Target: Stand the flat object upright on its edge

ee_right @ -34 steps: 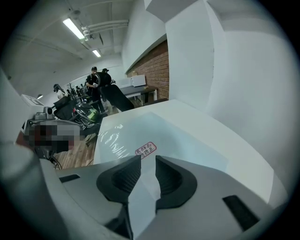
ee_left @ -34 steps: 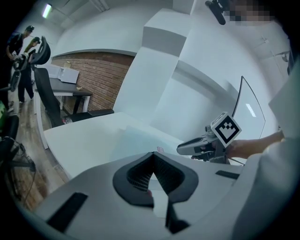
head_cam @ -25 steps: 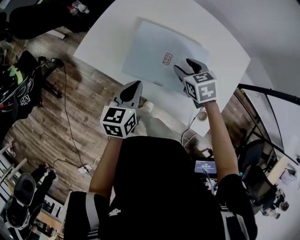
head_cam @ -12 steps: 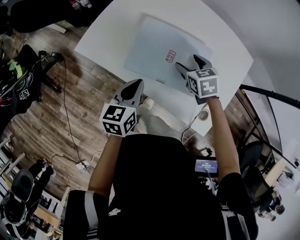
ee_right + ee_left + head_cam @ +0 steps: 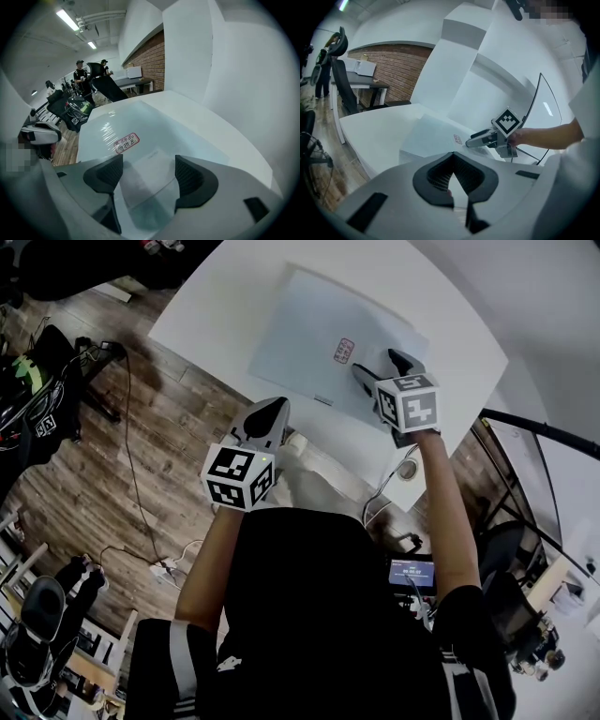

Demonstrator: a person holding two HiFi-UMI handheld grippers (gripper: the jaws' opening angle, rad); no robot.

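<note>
Lying flat on desk (image 5: pixel 225 306): flat object (image 5: pixel 314 329), not upright yet | right claw (image 5: pixel 380 364) open over its near edge | left claw (image 5: pixel 269 409) closed, empty

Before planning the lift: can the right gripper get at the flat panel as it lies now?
Probably yes: the right gripper hangs open above the flat panel, with nothing between them.
</note>
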